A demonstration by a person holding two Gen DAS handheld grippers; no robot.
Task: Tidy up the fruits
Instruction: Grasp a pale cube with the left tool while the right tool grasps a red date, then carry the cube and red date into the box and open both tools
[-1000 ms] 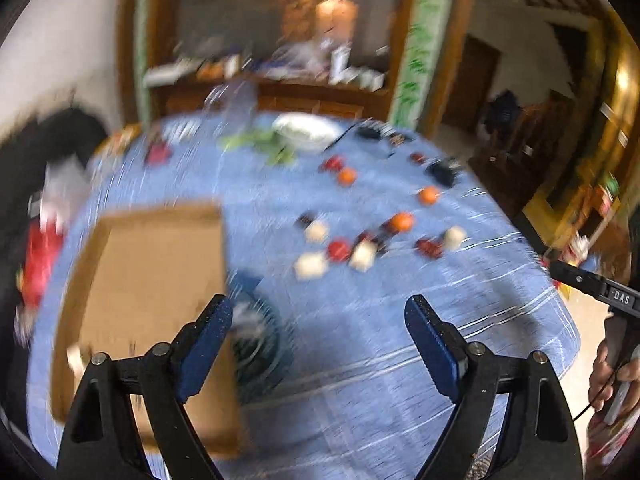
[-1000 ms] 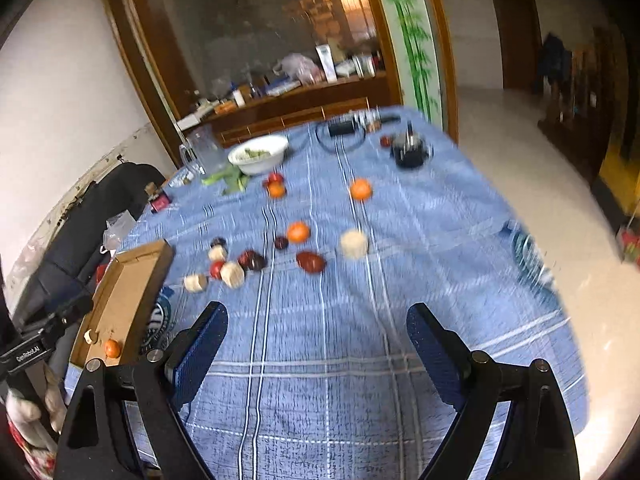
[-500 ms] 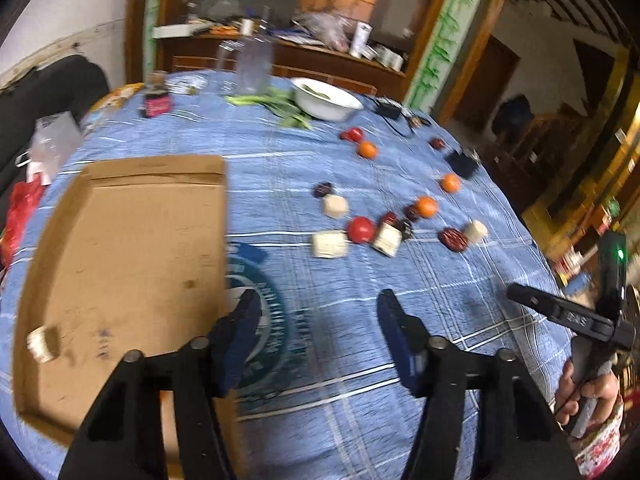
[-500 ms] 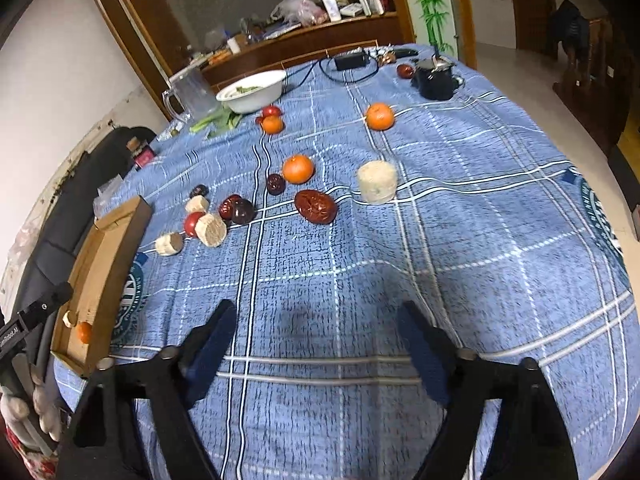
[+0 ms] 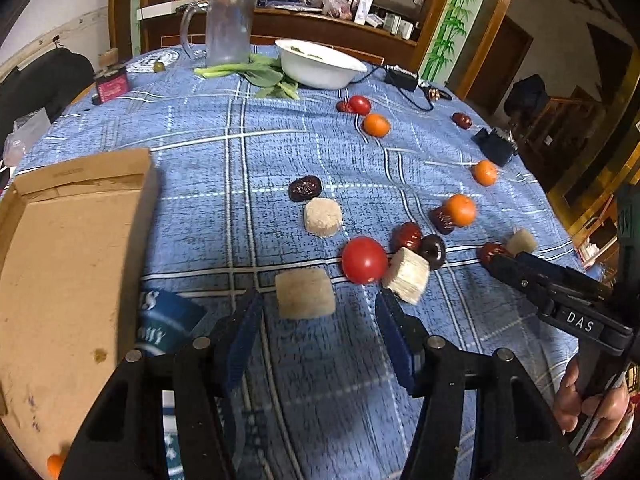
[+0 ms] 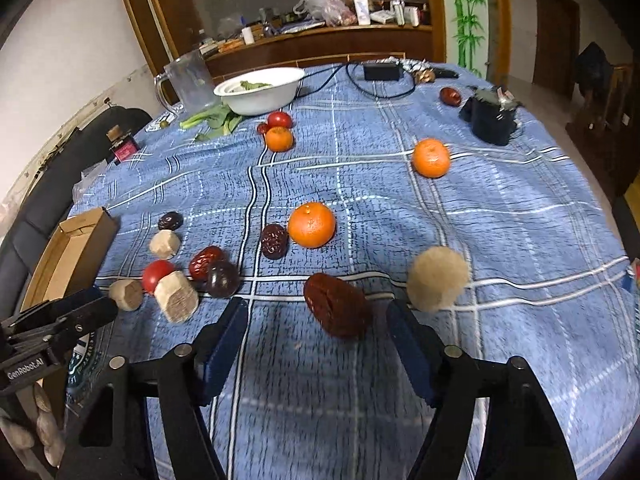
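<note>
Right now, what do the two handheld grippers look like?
Both are matte black plastic frames with silver pivot pins and two fingers faced with ribbed dark-blue pads. The left gripper shows white "GenRobot.AI" lettering from the right wrist view; the right gripper shows "DAS" from the left wrist view. No sleeves are visible.

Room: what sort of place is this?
Probably a home dining room: a round table under a blue checked cloth, a wooden sideboard cluttered with household bits, and a bowl with greens.
</note>
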